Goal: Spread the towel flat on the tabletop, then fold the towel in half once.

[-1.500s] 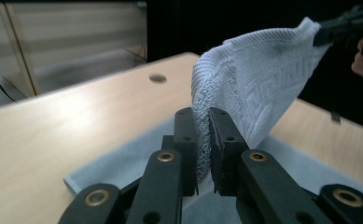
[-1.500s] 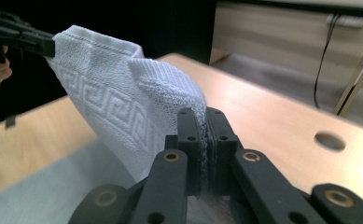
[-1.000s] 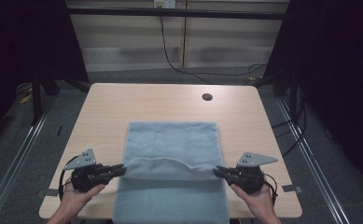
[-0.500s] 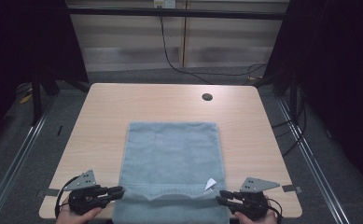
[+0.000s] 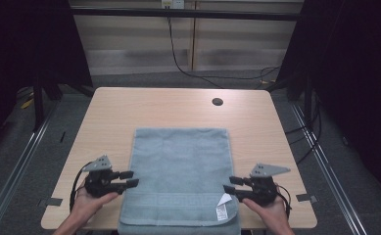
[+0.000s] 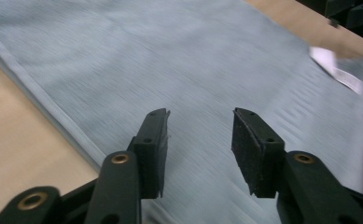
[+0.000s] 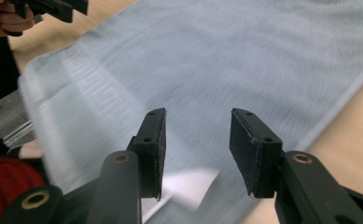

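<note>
A grey-blue towel point(image 5: 179, 166) lies spread flat on the wooden table point(image 5: 168, 107), its near end hanging over the front edge. A white label point(image 5: 223, 205) is turned up at its near right corner. My left gripper point(image 5: 131, 178) sits at the towel's left edge and my right gripper point(image 5: 229, 185) at its right edge, each pointing inward. Both sets of jaws have just been opening and pinch nothing. In the left gripper view the open left gripper point(image 6: 200, 116) hovers over the towel point(image 6: 170, 56). In the right gripper view the open right gripper point(image 7: 198, 114) does the same over the towel point(image 7: 226, 56).
A round cable hole point(image 5: 217, 102) sits near the table's far right. Bare wood runs along both sides of the towel and behind it. Dark frame posts and floor rails flank the table, and a cable hangs down the back wall.
The grippers drew the towel's near end toward the front edge and let it go. The towel now lies flat, and both grippers have moved back beside its edges with jaws apart.
</note>
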The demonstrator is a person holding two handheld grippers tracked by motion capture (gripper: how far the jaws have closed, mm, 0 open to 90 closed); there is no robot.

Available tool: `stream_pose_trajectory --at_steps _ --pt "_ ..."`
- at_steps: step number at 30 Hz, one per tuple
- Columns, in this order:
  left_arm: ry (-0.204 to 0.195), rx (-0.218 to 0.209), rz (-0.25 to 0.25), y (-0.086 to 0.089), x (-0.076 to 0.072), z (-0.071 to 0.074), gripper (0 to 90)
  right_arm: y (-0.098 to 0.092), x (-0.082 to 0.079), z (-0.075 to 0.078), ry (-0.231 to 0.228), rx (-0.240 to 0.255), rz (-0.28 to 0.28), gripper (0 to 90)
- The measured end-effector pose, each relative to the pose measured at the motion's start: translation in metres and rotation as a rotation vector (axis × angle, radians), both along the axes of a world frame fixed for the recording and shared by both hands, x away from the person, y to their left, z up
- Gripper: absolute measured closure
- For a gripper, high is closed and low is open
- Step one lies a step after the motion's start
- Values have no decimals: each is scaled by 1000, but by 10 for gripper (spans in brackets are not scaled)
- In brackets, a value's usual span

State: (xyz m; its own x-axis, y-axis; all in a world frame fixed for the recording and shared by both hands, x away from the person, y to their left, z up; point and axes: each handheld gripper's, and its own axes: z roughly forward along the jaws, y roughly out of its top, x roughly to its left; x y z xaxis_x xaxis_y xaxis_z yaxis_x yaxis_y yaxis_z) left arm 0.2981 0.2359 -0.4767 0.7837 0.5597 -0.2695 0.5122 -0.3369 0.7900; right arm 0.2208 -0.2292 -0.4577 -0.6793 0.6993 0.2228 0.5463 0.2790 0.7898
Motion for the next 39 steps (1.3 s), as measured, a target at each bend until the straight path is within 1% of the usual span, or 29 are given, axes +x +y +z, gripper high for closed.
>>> stream_pose_trajectory --at_steps 1,2,3,4,5,6,7,8,9,10,11,12,13,14,16,17,19,20,22,24,25,27,30,31,33,35,36,38,39 --pt "0 9 13 -2 10 -1 545 1 11 0 -3 -2 -9 556" --pt "5 12 13 -3 19 -1 545 3 21 0 0 8 -7 556" --pt "-3 8 26 -4 28 -2 546 4 31 -1 -2 1 -7 555" --pt "0 16 39 -6 36 -2 547 6 42 -2 -9 -12 -16 552" --pt "1 -1 49 -6 44 -4 554 8 52 -3 -3 -6 -21 553" --pt "10 6 54 -8 51 -5 566 10 62 -4 4 -4 -22 554" --pt "4 19 54 -11 56 -7 582 12 71 -7 -3 -20 -28 557" --pt "10 19 53 -13 61 -9 636 15 80 -9 4 -30 -32 559" --pt "24 33 59 -16 66 -12 636 17 88 -13 20 -36 -28 559" --pt "20 44 68 -18 68 -15 635 19 95 -16 25 -44 -32 559" --pt "12 47 80 -21 68 -18 635 21 101 -21 19 -53 -35 558" --pt "28 61 61 -23 69 -22 638 23 106 -25 33 -59 -41 555" --pt "31 86 49 -25 68 -26 635 24 109 -30 49 -63 -45 552" --pt "19 100 44 -26 67 -28 632 26 110 -34 57 -78 -40 553" --pt "12 98 41 -25 64 -29 634 30 109 -43 77 -126 -33 549" --pt "11 99 36 -25 62 -29 636 31 107 -45 60 -130 -32 548" --pt "7 98 25 -22 55 -30 638 32 102 -44 62 -132 -29 549" --pt "7 98 22 -22 50 -30 638 32 98 -44 56 -143 -24 550" --pt "-1 116 0 -22 40 -28 640 32 91 -44 67 -140 -23 552" --pt "0 107 -3 -22 32 -29 640 31 84 -43 72 -150 -12 553" --pt "-2 107 -6 -22 29 -29 641 31 80 -43 63 -149 -10 553" --pt "-1 105 -19 -21 23 -29 640 30 73 -43 64 -150 -3 553" --pt "14 94 -26 -20 12 -29 642 28 63 -43 63 -145 3 553" --pt "11 103 -31 -20 8 -28 642 28 59 -43 64 -146 7 553" --pt "8 102 -37 -19 0 -28 642 28 52 -42 70 -143 17 552" --pt "18 91 -40 -18 -5 -28 641 28 45 -41 78 -143 25 550" --pt "24 95 -54 -17 -7 -27 641 28 41 -41 77 -145 32 550" --pt "28 84 -59 -15 -13 -28 634 28 34 -41 82 -142 34 548" --pt "38 79 -66 -15 -15 -27 630 28 32 -41 82 -140 42 548"
